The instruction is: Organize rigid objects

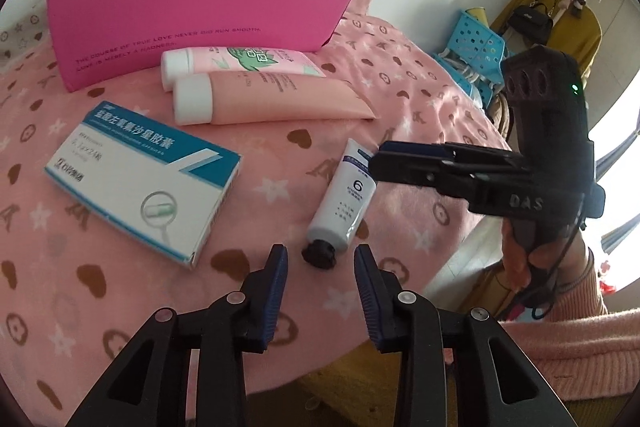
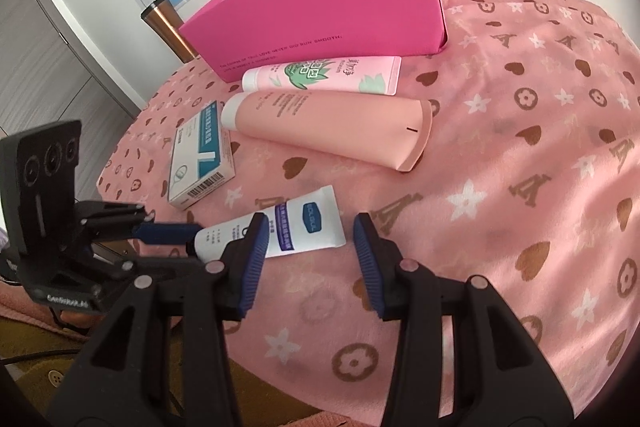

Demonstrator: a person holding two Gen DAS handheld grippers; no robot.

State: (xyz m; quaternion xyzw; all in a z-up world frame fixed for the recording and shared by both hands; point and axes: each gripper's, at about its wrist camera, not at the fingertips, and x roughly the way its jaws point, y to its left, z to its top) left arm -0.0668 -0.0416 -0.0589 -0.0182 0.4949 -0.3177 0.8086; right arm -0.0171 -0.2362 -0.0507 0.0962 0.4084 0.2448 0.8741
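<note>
Bright daylight, sharp, fisheye-warped edges

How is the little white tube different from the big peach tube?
The white tube is smaller and slimmer than the peach tube. The white tube has a black cap; the peach tube has a white cap. The white tube lies alone near the tools, while the peach tube lies beside a pink tube by the box. Both lie flat on the pink cloth.

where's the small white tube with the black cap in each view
Left wrist: small white tube lies lower centre, black cap toward the camera, just ahead of the left tool.
Right wrist: it lies lower centre-left, partly behind one finger of the right tool.
Shared landmark: pink box behind.
</note>
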